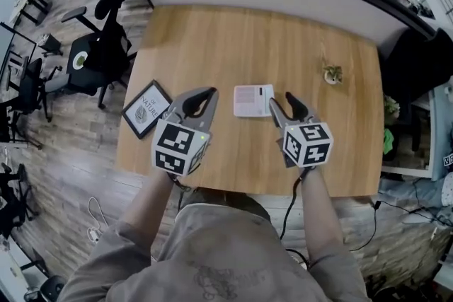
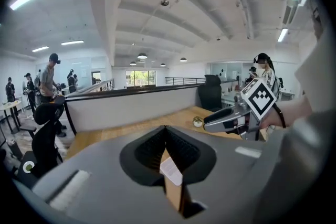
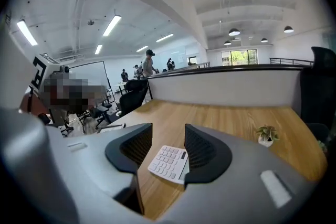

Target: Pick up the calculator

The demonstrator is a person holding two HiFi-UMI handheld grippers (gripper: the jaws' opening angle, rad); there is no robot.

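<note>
White calculator (image 1: 253,100) flat on table (image 1: 212,46) before right gripper (image 1: 282,102), fingers parted; left gripper (image 1: 203,96) fingers together, empty.

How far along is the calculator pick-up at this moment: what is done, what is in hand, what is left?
Done: the right tongs are open and lined up, with the calculator flat on the table showing between them. In hand: nothing is gripped, and the left tongs are shut and empty. Left: closing on the calculator and lifting it.
</note>
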